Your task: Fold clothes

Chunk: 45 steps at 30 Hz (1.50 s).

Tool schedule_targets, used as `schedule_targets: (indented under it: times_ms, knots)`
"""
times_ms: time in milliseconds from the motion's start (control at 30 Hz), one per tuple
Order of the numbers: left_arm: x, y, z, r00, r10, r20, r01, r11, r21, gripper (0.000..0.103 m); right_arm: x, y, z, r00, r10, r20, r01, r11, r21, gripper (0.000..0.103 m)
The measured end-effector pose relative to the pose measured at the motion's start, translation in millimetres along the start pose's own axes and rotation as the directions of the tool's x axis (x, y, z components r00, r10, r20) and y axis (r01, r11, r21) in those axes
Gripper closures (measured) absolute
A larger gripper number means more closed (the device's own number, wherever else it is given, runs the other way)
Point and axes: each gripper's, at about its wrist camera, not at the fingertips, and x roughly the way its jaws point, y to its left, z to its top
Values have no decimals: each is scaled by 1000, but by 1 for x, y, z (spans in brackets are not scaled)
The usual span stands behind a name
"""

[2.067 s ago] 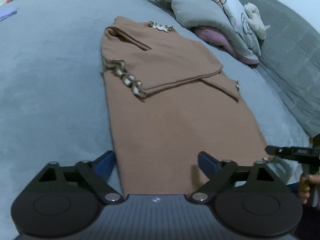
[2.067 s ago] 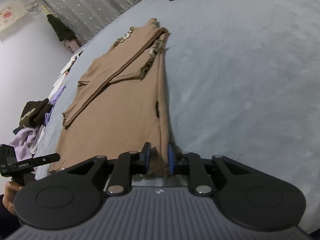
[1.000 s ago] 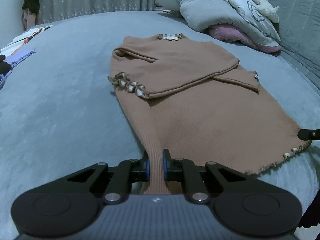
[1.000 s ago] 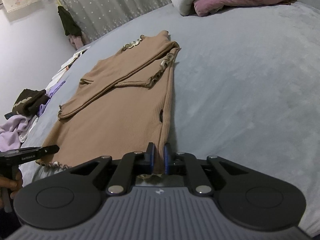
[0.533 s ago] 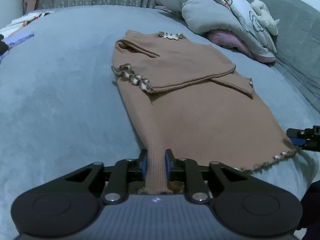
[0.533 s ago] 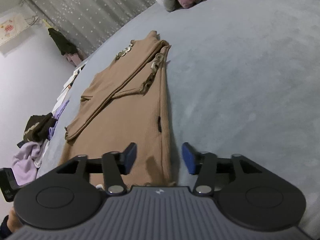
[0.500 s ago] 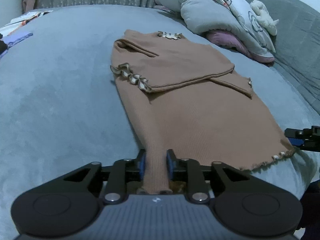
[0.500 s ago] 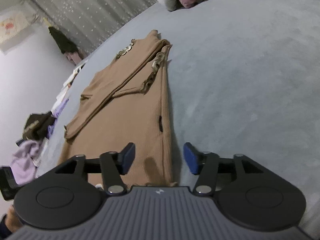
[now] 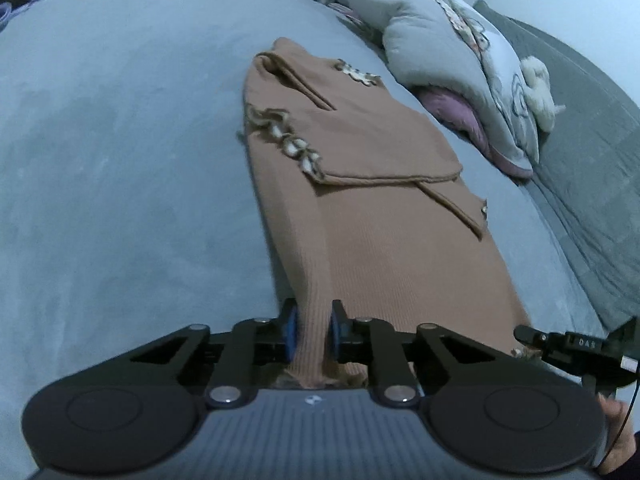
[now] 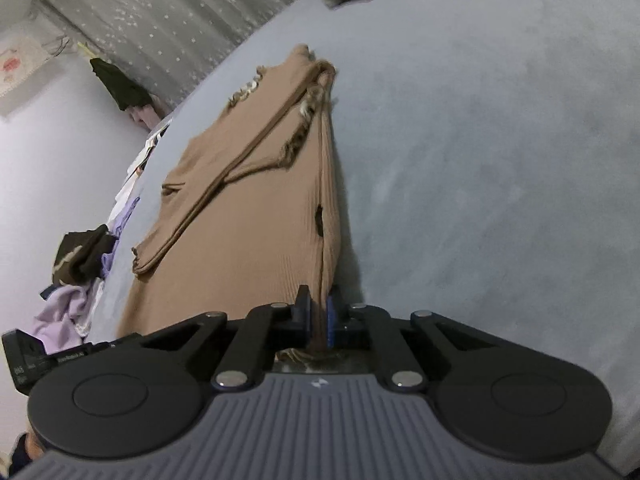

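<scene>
Both claws, left (image 9: 311,334) and right (image 10: 318,320), pinch the brown sweater's (image 9: 380,216) hem; lettering unreadable.

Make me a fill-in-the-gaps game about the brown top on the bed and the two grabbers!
1. The brown top lies on a ____ blanket.
2. The left gripper is shut on the top's bottom ____.
3. Both ____ of the top are folded across its front.
4. The right gripper has just been closing and now pinches the ____ top.

Missing words: grey; hem; sleeves; brown
</scene>
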Motion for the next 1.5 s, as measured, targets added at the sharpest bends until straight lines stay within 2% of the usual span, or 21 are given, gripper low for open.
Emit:
schedule_targets:
  times_ms: [100, 233, 433, 767, 967, 1067, 1100, 1133, 1200, 1333, 1367, 1433, 1500]
  knots:
    - [-5, 0, 2, 1000, -5, 6, 5, 1000, -8, 88, -16, 3, 6, 997, 40, 62, -40, 999, -1, 96]
    - [-8, 9, 2, 999, -48, -17, 46, 996, -70, 86, -21, 8, 10, 993, 82, 85, -82, 997, -3, 96]
    - [-15, 16, 1, 999, -45, 0, 45, 993, -110, 80, -28, 1, 20, 985, 115, 129, -123, 991, 54, 96]
    - [-18, 20, -2, 999, -43, 0, 42, 991, -131, 69, -25, -7, 26, 981, 122, 149, -141, 982, 124, 96]
    - [-17, 19, -2, 1000, -19, -9, 18, 993, -114, 61, -17, -13, 26, 987, 89, 132, -109, 981, 158, 95]
    - [-14, 20, -1, 999, -50, -5, 49, 988, -144, 40, -14, -15, 25, 990, 77, 121, -97, 982, 163, 95]
    - [-11, 21, -1, 997, -77, -5, 75, 984, -159, 24, -13, -15, 25, 990, 72, 119, -91, 983, 162, 95]
    - [-8, 21, -1, 995, -103, -4, 100, 980, -173, 11, -12, -15, 24, 990, 70, 119, -89, 983, 161, 95]
    - [-3, 14, 0, 993, -119, -12, 116, 983, -144, 1, -12, -15, 24, 990, 73, 122, -93, 982, 165, 95]
    - [9, -3, 1, 993, -116, -7, 115, 989, -88, 2, -14, -18, 22, 990, 73, 124, -94, 981, 170, 95]
    - [11, -5, 2, 990, -139, -8, 138, 986, -94, 3, -14, -18, 22, 989, 74, 127, -95, 980, 173, 95]
    - [17, -8, 3, 980, -197, -15, 194, 974, -118, 16, -16, -20, 23, 988, 80, 135, -104, 978, 180, 95]
    - [21, -10, 2, 970, -241, -21, 236, 962, -137, 21, -16, -21, 24, 987, 82, 139, -108, 977, 184, 95]
